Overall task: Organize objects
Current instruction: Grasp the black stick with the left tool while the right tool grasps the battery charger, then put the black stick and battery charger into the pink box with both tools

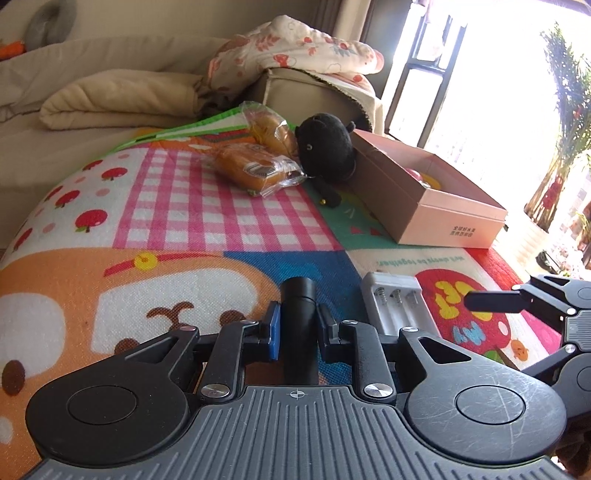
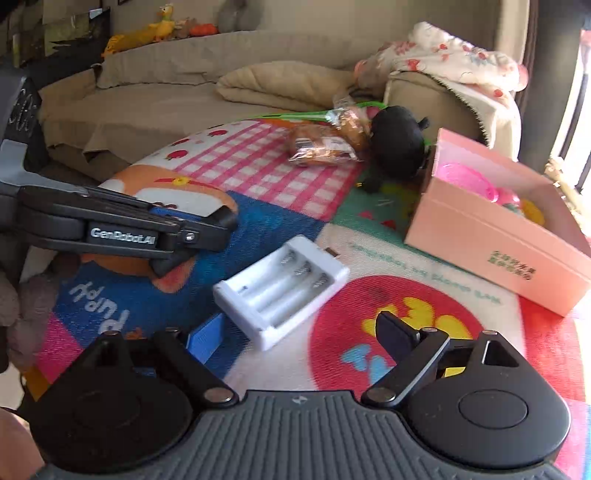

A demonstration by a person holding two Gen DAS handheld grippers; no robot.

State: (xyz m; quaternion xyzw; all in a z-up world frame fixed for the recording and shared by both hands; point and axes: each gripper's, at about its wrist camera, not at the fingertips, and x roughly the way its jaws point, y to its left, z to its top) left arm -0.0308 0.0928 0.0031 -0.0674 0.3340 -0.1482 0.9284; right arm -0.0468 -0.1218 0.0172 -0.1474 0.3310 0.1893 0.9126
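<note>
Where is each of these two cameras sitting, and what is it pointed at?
Left wrist: rides on the left gripper, looking forward and down over the play mat; its fingers clamp a black cylinder.
Right wrist: rides on the right gripper, open just short of the battery charger; the left gripper crosses its left side.
Shared: charger, pink box, black plush toy, bread packets.

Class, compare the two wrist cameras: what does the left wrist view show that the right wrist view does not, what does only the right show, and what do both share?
Only the left wrist view: the black cylinder clamped in the left claw, and the potted tree by the window.

Only the right wrist view: the yellow duck toy on the sofa back, and the pink toy clearly visible inside the pink box.

Both: the white battery charger, empty, on the play mat; two wrapped buns; the black plush toy; the sofa.
</note>
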